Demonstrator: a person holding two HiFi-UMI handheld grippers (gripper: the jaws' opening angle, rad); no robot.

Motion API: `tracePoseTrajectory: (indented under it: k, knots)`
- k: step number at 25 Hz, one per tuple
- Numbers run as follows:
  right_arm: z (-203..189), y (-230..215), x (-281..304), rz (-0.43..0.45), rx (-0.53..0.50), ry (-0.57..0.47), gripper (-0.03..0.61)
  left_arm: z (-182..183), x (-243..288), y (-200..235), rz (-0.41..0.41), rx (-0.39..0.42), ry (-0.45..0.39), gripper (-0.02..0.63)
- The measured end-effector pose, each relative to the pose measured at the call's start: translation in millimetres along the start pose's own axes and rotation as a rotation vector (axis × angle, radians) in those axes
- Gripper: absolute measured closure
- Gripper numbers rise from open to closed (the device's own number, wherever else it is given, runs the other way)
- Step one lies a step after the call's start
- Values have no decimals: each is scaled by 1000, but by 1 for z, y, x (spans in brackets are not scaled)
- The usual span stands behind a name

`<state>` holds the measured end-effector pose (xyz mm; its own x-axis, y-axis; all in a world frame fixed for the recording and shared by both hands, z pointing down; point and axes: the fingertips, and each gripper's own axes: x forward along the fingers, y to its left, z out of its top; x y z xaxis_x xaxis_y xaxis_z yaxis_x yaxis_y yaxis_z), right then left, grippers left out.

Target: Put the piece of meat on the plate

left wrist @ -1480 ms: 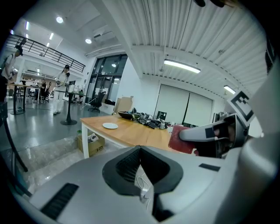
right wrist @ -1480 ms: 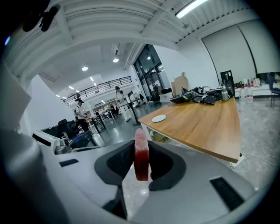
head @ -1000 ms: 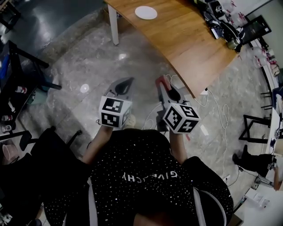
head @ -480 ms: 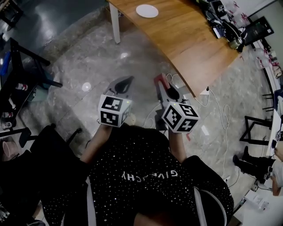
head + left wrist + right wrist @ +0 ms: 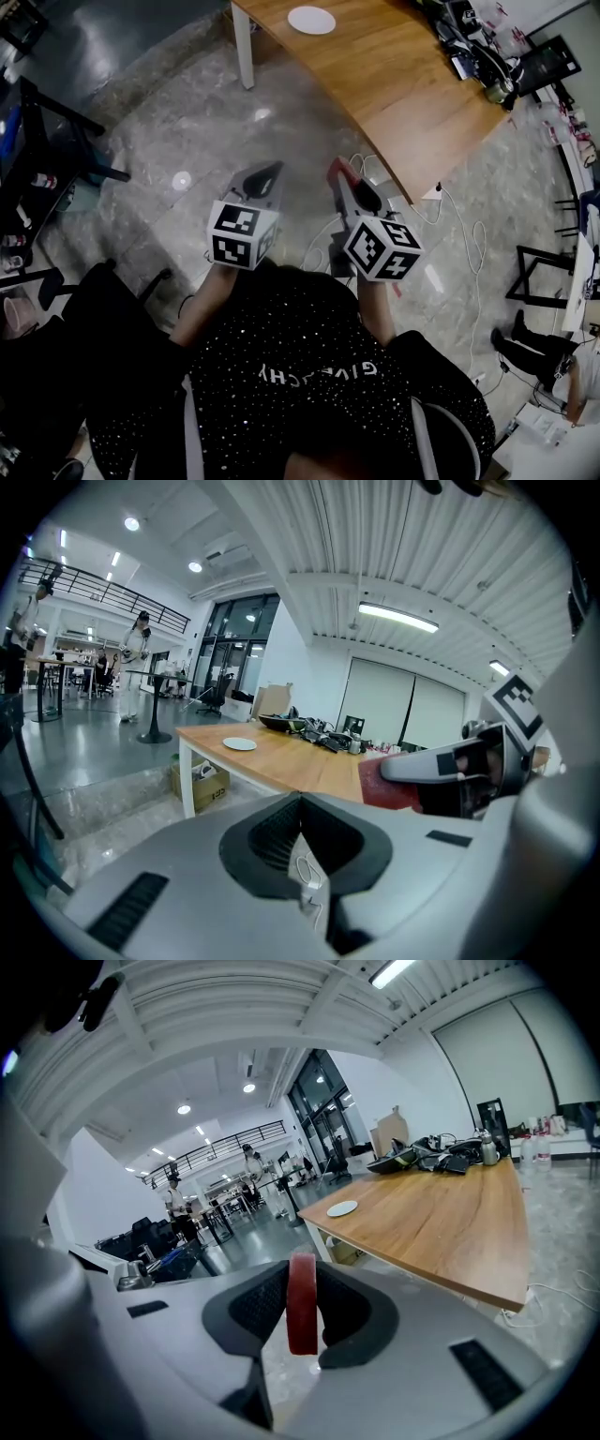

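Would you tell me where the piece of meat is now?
The piece of meat stands clamped on edge in the right gripper, seen in its own view, over the floor short of the wooden table bearing the plate.

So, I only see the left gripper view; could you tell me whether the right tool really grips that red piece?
Observer: Yes; in the right gripper view the meat stands edge-on between the pads of the right tool, pinched on both faces.
Operator: Thanks. Is it over the table?
Observer: No; in the head view the left tool and the right one hang above the floor, short of the corner of the table.
Operator: And the plate?
Observer: The plate is straight ahead of the tools, at the table's far end, bare wood between.
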<state>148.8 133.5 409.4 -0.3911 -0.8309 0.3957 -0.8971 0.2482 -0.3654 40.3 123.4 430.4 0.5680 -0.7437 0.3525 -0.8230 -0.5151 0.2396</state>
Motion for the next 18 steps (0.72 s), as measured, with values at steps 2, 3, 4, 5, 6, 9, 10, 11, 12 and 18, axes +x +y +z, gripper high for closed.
tracePoseTrajectory:
  k: [2,3,4,5,6,9,10,11,12,18]
  knots:
    - [2,0,1,0,-3,-1,482,1,1,3,7,-5,-1,604]
    - [3,-1,2,-1,-4,1,482,2,3,5,11,-6,-2,604]
    - [4,-1,3,-2,-5,3,482,3,4,6,14,-6,-5,604]
    - [4,-2,4,-3,-7,4,482,5,5,8,16,-7,-8,604]
    - [5,-3,6,-5,-11,3,482,7,7,9,17,-7,-11,604]
    - [12,-3,9,-11,-45,-26,482,8,11,13,16,-10,-10,604]
    - [15,-2,10,-9,-55,-42,483,9,13,14,15,-11,-9,604]
    - [19,-1,10,-4,-59,-57,483,9,16,15,14,-12,-10,604]
    - [23,0,10,4,-57,-70,483,9,18,16,13,-12,-11,603]
    - [33,2,20,26,-58,-88,483,13,28,21,7,-17,-9,604]
